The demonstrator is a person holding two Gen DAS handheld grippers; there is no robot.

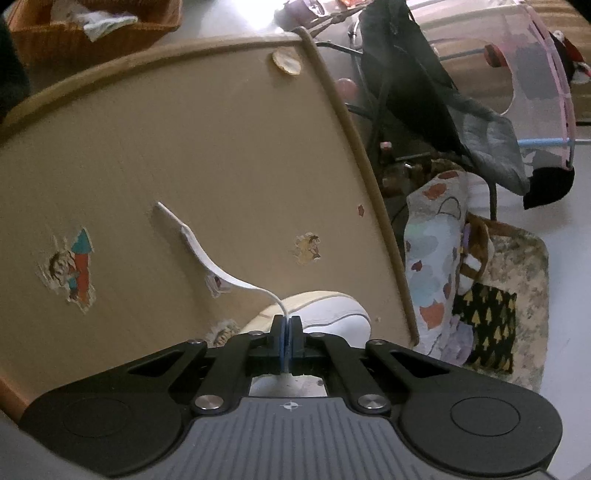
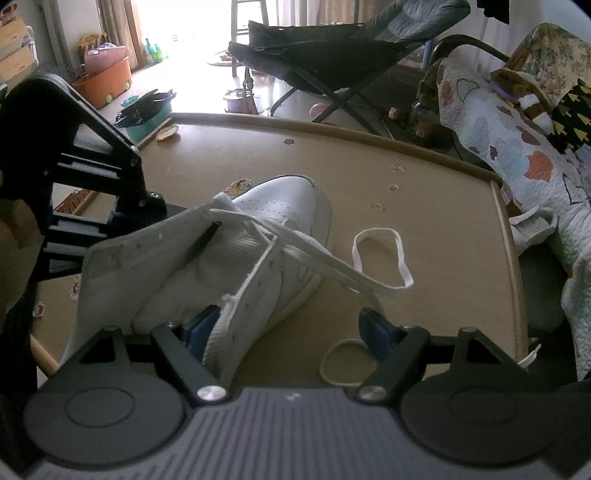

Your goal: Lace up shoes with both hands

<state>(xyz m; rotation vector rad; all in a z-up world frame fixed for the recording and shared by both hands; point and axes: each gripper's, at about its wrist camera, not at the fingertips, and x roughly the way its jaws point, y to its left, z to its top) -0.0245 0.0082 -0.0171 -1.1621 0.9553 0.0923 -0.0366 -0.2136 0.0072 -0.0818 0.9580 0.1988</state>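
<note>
A white shoe (image 2: 280, 210) lies on the tan table (image 2: 424, 192), toe pointing away. In the left wrist view my left gripper (image 1: 287, 321) is shut on the white lace (image 1: 207, 254). The free end of that lace trails up and left over the table (image 1: 147, 147), and the shoe's toe (image 1: 332, 314) shows just behind the fingers. In the right wrist view my right gripper (image 2: 291, 328) stands open, its left finger beside the shoe's eyelet flap (image 2: 236, 317). The other lace (image 2: 376, 258) loops across the table to the right. My left gripper's black frame (image 2: 92, 155) is at the shoe's left.
The table has a raised wooden rim (image 2: 502, 236) and worn cartoon stickers (image 1: 74, 269). A patterned quilt (image 2: 498, 147) hangs off its right side. A black folding chair (image 2: 332, 55) stands behind. An orange basket (image 1: 92, 29) and toy bins (image 2: 107, 81) sit on the floor.
</note>
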